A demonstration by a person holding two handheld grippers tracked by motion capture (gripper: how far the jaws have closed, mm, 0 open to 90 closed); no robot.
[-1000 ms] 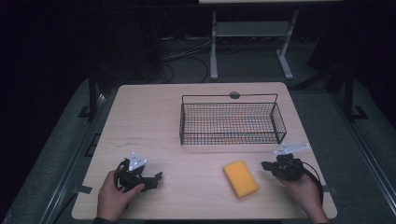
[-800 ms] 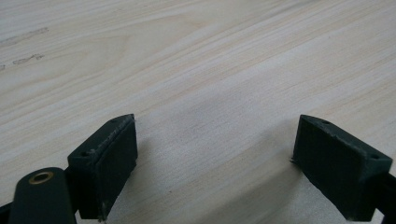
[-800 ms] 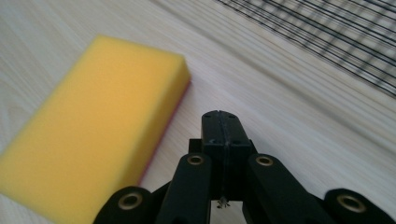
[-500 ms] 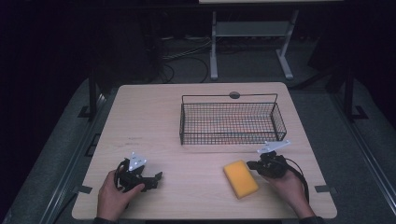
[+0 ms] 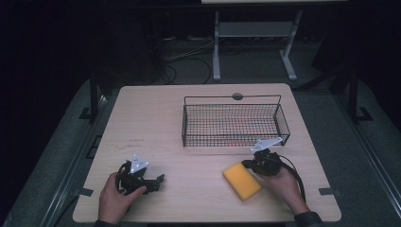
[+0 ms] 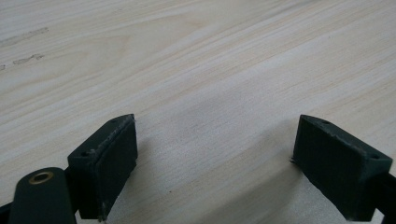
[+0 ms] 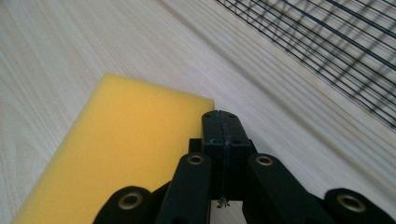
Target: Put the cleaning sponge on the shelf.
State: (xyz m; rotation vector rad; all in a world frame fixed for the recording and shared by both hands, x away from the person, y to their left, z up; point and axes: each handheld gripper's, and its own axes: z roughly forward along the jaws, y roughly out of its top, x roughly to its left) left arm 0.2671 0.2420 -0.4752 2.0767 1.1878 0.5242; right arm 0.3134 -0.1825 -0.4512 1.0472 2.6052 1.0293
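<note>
We have the left hand-held gripper (image 5: 153, 182) resting on the counter (image 5: 156, 118) at the near left, jaws spread wide over bare wood. Right hand-held gripper (image 5: 248, 164) sits at the near right, jaws pressed together with nothing between them, tips at the upper right corner of the yellow sponge (image 5: 241, 180). Sponge lies flat on the counter just in front of the black wire basket (image 5: 235, 124), not touching it.

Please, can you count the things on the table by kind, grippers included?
Sponge: 1
Basket: 1
Grippers: 2, left gripper and right gripper
Total: 4
</note>
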